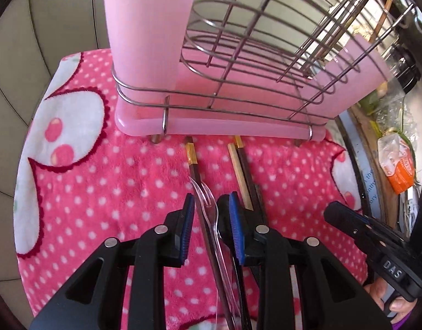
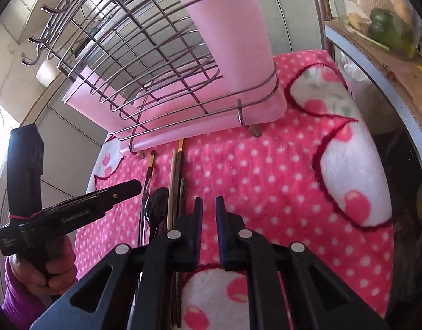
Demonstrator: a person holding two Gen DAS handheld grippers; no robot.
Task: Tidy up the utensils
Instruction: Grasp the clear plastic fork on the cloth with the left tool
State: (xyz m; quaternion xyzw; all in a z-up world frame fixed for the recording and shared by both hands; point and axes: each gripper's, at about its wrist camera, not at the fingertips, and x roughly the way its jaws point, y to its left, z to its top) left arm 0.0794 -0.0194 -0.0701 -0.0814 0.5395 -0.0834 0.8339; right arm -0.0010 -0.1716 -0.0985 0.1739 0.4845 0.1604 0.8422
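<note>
A wire utensil rack (image 1: 238,63) with a pink tray base and a tall pink cup (image 1: 150,27) stands at the far side of a pink dotted cloth (image 1: 101,187). Dark chopsticks with gold bands (image 1: 193,162) and a light wooden chopstick (image 1: 238,173) lie on the cloth in front of the rack. My left gripper (image 1: 211,206) is open, its jaws on either side of a clear plastic fork (image 1: 208,206) that lies over a dark chopstick. My right gripper (image 2: 209,209) is open by a narrow gap and empty above the cloth (image 2: 266,178). A black spoon (image 2: 156,206) lies left of it.
The rack (image 2: 156,63) has hooks at its top left. A wooden board with green vegetables (image 2: 389,30) and plastic bags sits right of the cloth. An orange packet (image 1: 400,165) lies on the right edge. Tiled wall stands behind the rack.
</note>
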